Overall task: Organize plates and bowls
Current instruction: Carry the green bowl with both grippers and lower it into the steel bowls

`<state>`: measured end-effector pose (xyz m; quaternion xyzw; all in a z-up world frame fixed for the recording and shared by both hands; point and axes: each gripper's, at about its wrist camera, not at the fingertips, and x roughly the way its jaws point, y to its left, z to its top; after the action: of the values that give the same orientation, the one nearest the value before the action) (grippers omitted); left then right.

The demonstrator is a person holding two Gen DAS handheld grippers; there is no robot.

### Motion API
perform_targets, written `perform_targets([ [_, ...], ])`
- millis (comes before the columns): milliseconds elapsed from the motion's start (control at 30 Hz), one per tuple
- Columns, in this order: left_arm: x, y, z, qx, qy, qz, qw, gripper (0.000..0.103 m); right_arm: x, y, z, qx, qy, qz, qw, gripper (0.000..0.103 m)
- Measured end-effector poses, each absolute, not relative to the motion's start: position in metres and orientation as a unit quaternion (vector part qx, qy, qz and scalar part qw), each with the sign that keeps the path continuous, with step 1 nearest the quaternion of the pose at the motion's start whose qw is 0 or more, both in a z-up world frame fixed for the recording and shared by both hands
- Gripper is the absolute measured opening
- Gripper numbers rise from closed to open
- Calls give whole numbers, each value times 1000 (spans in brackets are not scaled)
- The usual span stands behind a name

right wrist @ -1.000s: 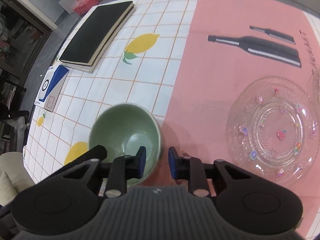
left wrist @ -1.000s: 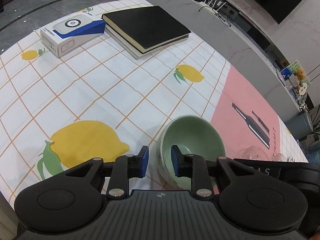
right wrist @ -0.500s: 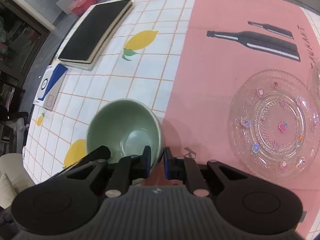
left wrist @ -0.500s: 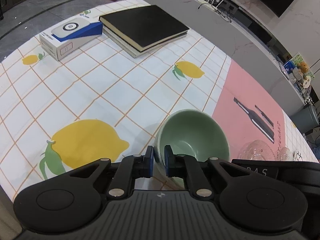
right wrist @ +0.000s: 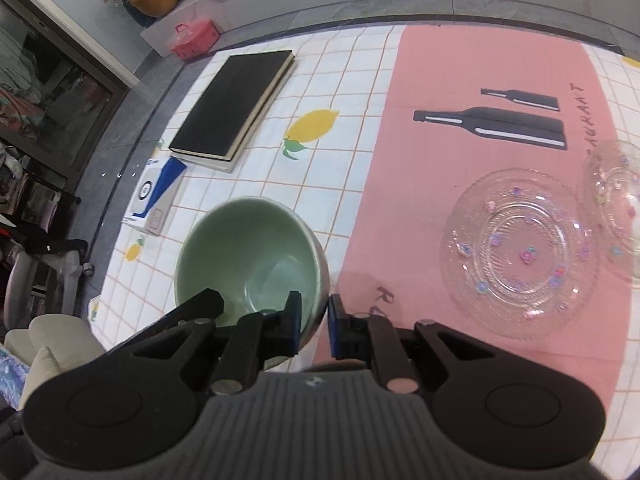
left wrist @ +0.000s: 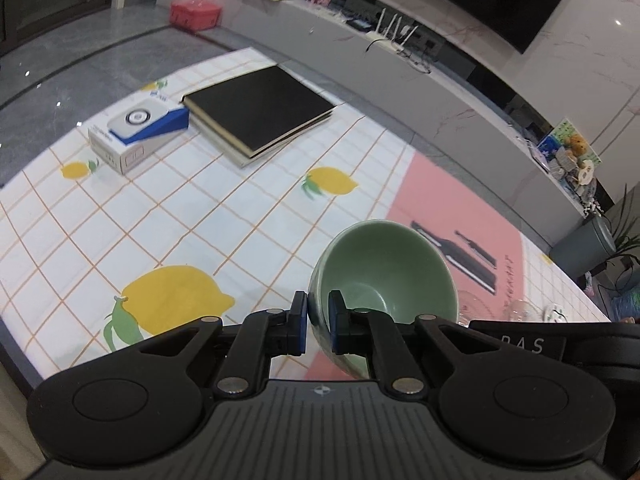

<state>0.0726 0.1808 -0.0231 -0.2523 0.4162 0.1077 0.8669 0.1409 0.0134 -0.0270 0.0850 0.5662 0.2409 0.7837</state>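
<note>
Pinching opposite rims of the green ceramic bowl [left wrist: 384, 276], the left hand-held gripper [left wrist: 318, 322] and right hand-held gripper [right wrist: 314, 324] hold it low in both frames above the lemon-print surface [left wrist: 160, 216], left of the clear glass plate [right wrist: 516, 252].

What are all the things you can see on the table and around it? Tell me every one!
round green ceramic bowl: one, green, held by its rim in both claws, above the tablecloth
clear patterned glass plate: one, clear with coloured dots, on the pink mat
second clear glass dish: one, clear, at the right edge, cut off
pink placemat with black bottle print: one, pink, right part of table
lemon-print checked tablecloth: one, white and yellow, covering the table
black hardcover books: two stacked, black, far side
white and blue box: one, beside the books
red basket: one, on the floor
left claw: one, black and blue, shut on the bowl rim
right claw: one, black and blue, shut on the bowl rim
</note>
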Motion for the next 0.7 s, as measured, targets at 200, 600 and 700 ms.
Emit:
perform_targets([
  [200, 51, 162, 0, -253, 405, 99, 873, 11, 118, -16, -2, 104, 549, 255, 789, 12],
  [600, 20, 128, 11, -255, 427, 67, 865, 11, 75, -70, 12, 118, 540, 258, 793, 13],
  [700, 16, 121, 7, -254, 437, 61, 861, 11, 70, -79, 6, 121, 548, 256, 787, 13],
])
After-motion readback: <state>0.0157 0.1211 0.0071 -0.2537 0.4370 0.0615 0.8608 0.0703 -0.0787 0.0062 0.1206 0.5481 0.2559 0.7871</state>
